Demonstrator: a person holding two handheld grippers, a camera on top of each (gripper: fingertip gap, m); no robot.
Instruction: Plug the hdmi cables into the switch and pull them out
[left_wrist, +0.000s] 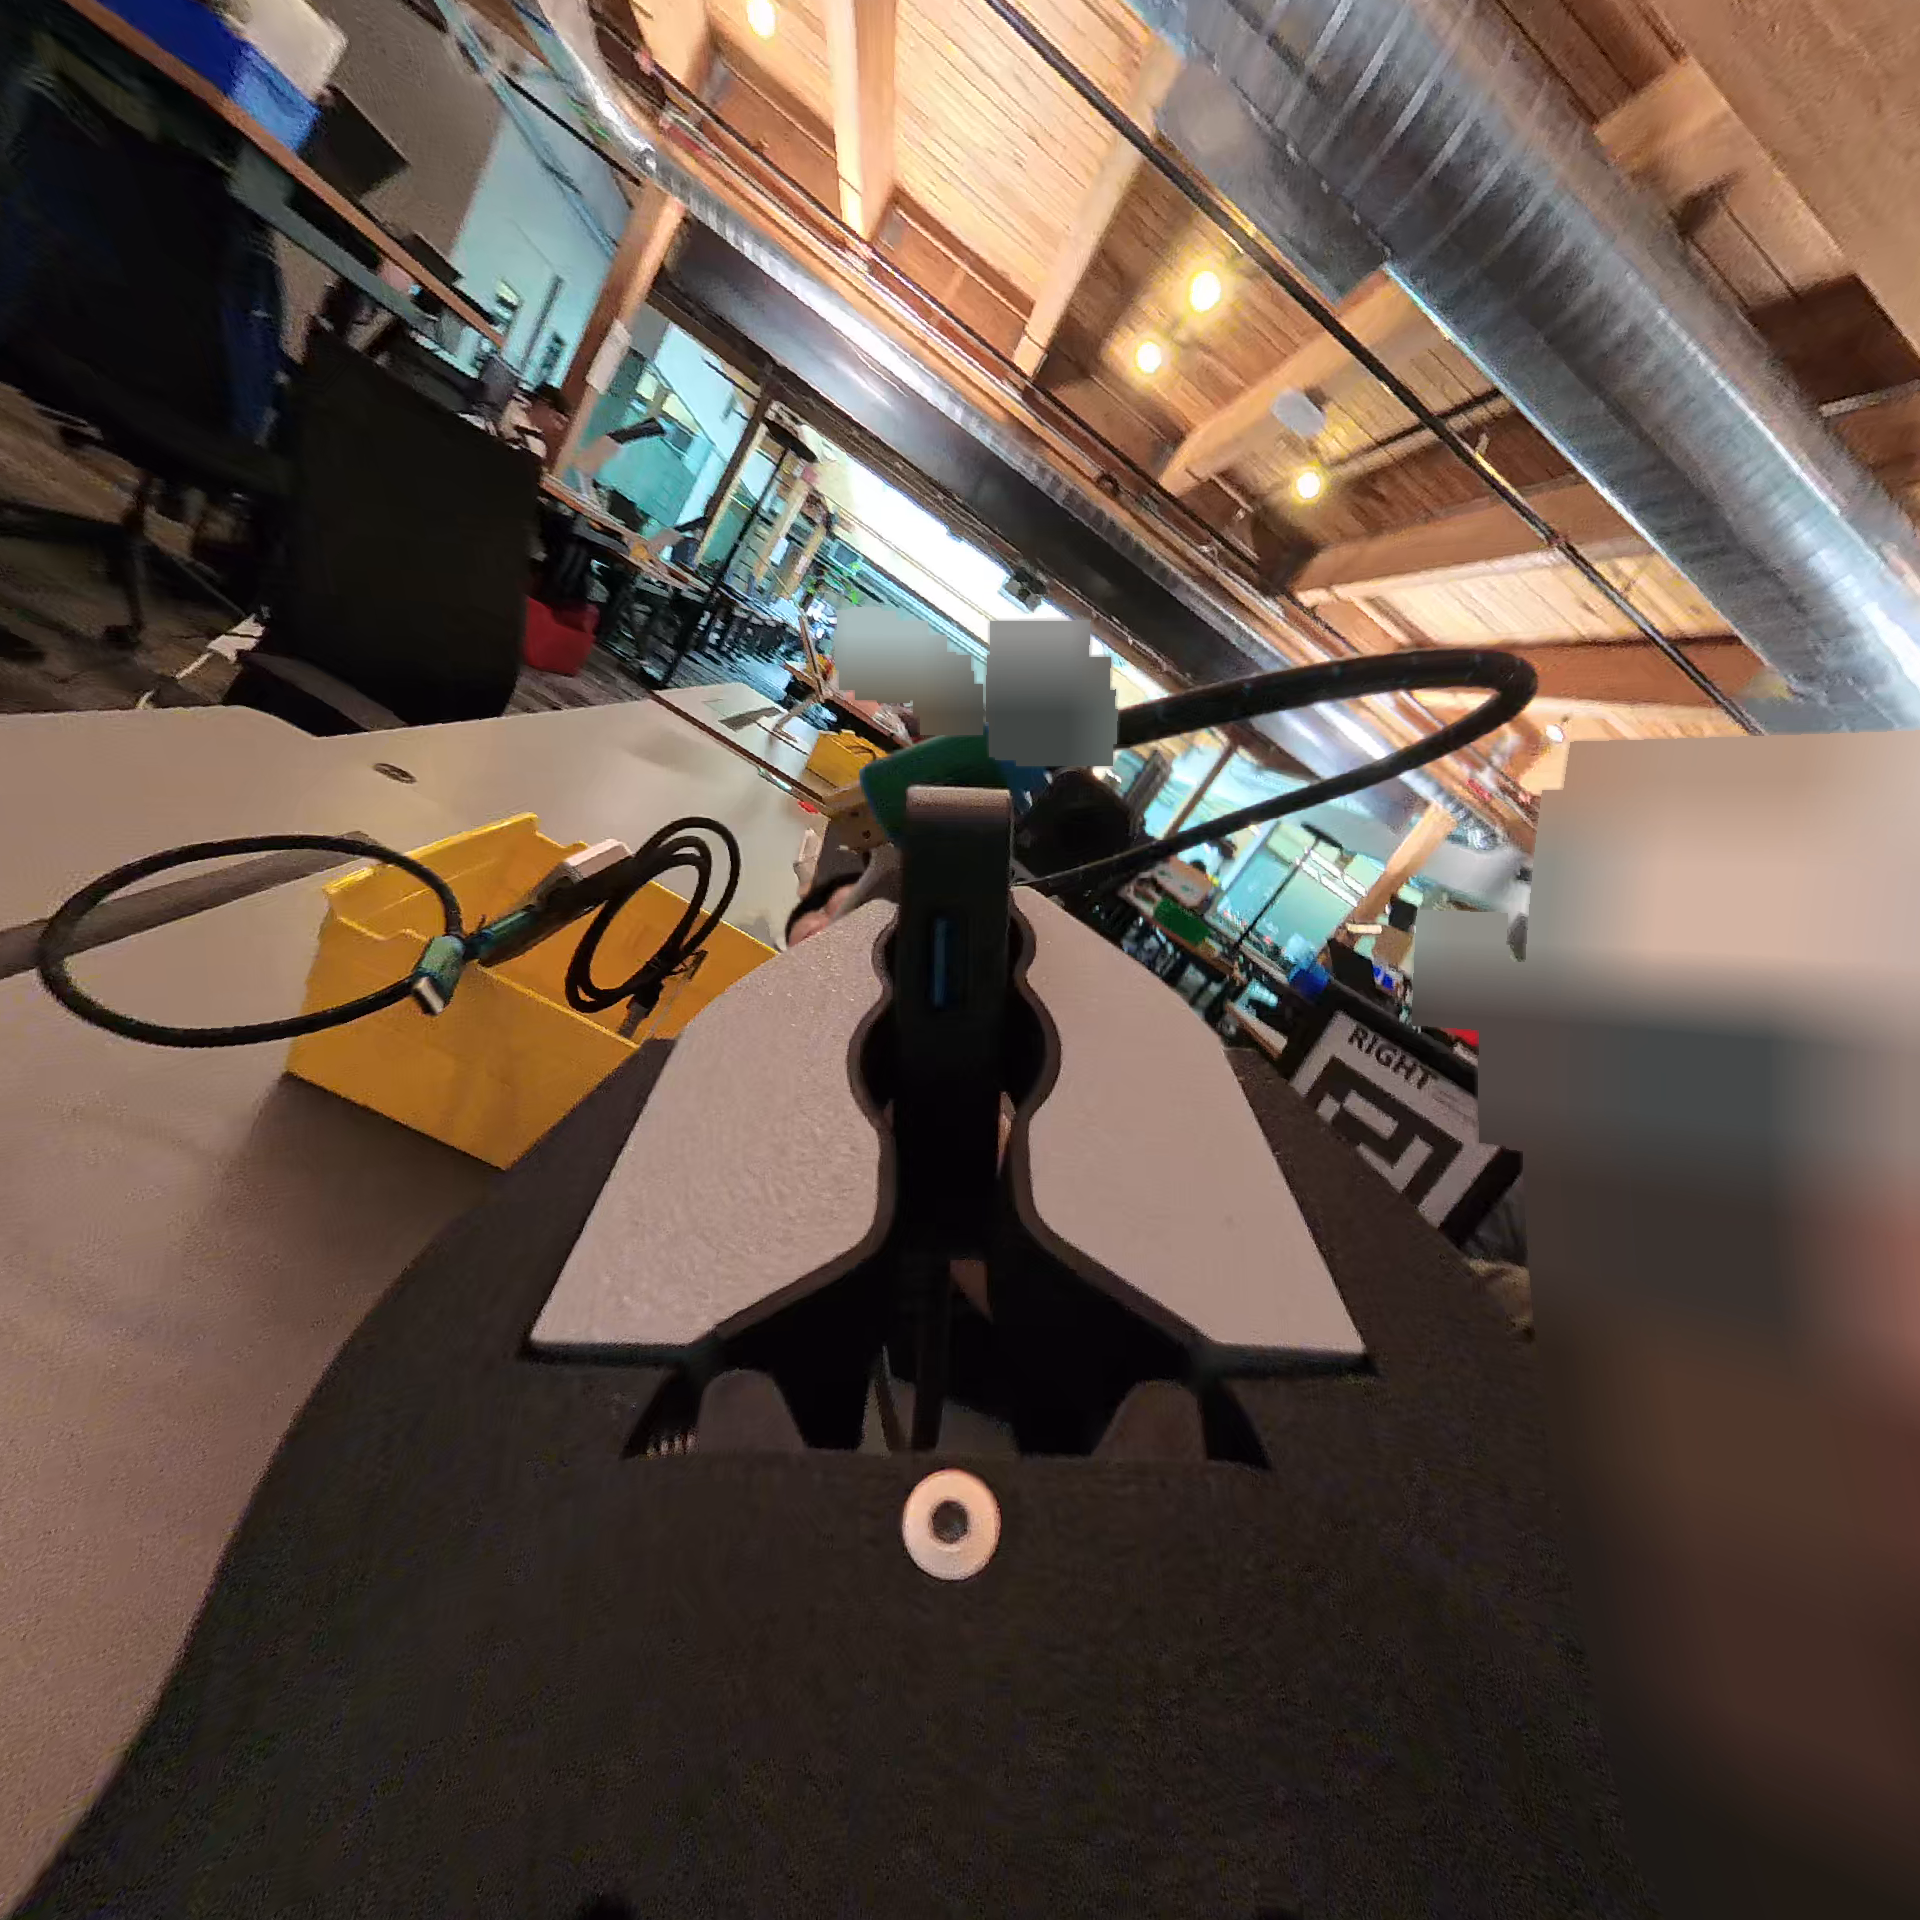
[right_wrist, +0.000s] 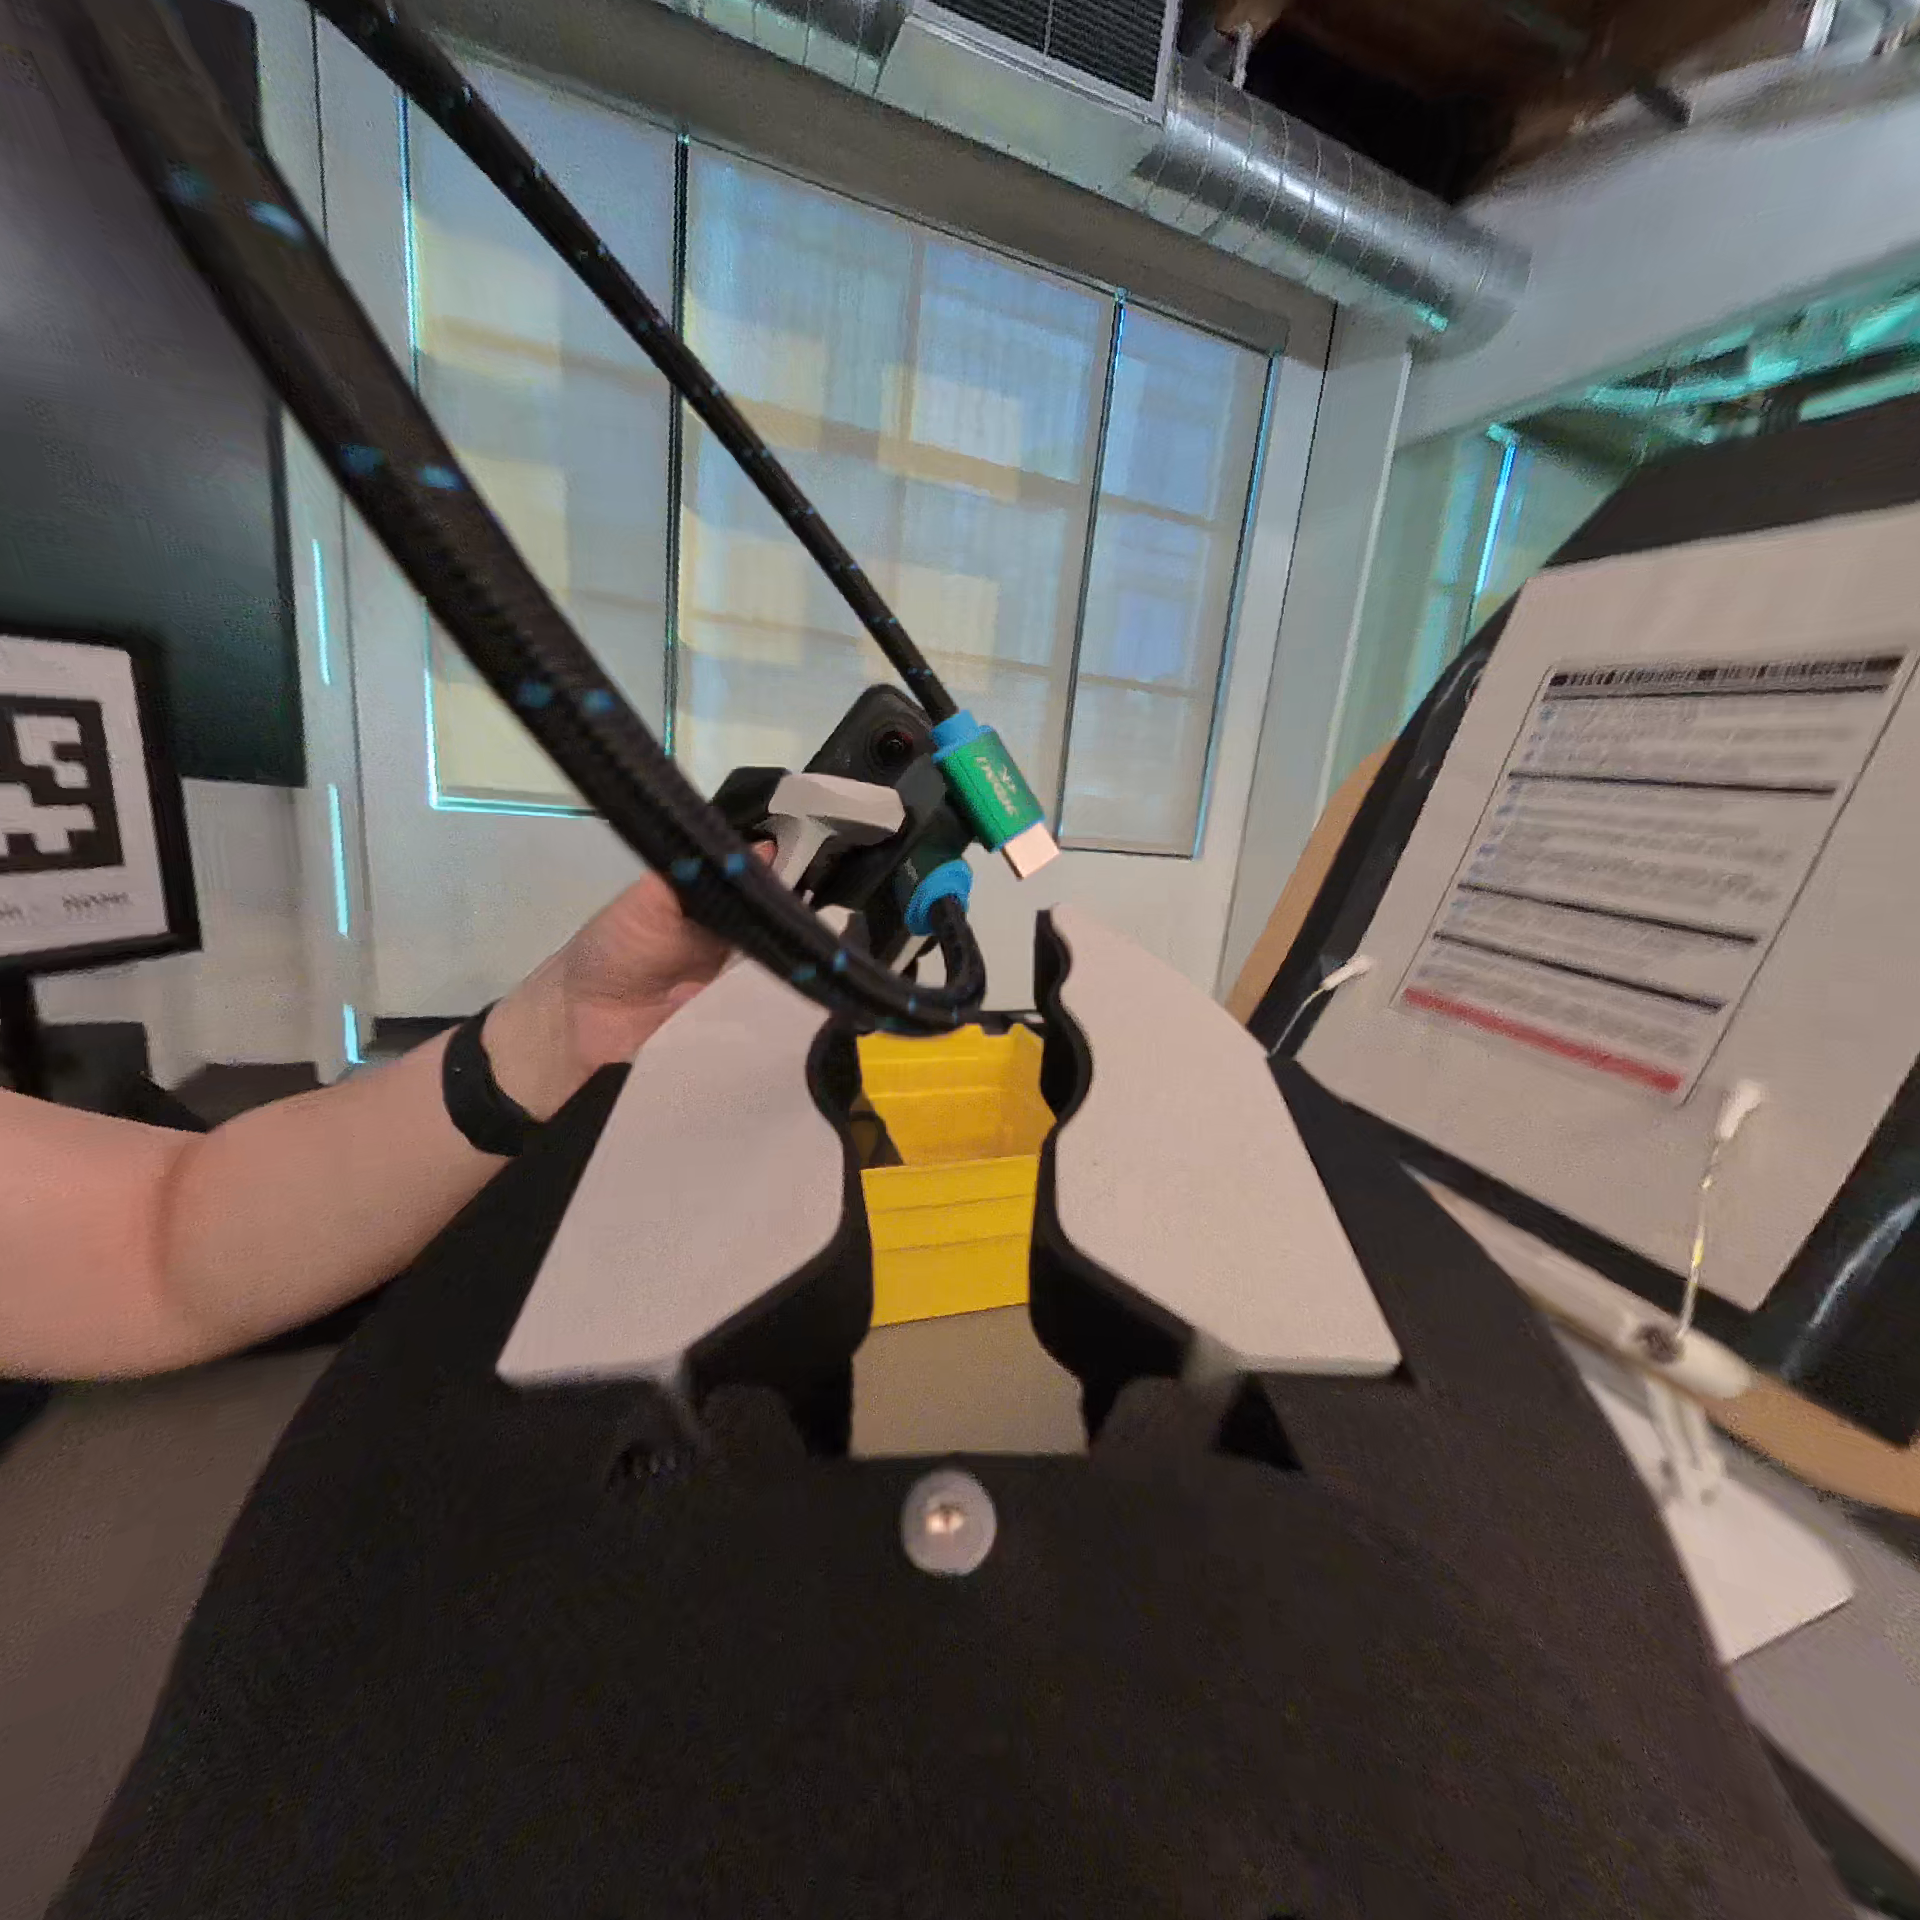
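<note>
The left gripper (left_wrist: 951, 997) has its jaws clamped on the dark switch (left_wrist: 956, 935), held upright above the table (left_wrist: 156, 1195). The right gripper (right_wrist: 940, 1039) stands with jaws apart, holding nothing — a braided cable (right_wrist: 499, 613) loops before it, its green plug (right_wrist: 992, 795) free in the air. Another cable (left_wrist: 208, 935) rests on the yellow bin (left_wrist: 468, 1060).

An open-plan workshop or lab in an industrial loft: exposed timber ceiling (left_wrist: 1039, 208), silver ventilation duct (left_wrist: 1558, 364), rows of cluttered workbenches (left_wrist: 665, 561) receding towards bright windows, large gridded window (right_wrist: 883, 499), a black-and-white tracking marker (right_wrist: 62, 790), and a yellow parts bin (left_wrist: 499, 1039) on a grey table (left_wrist: 156, 1195).
</note>
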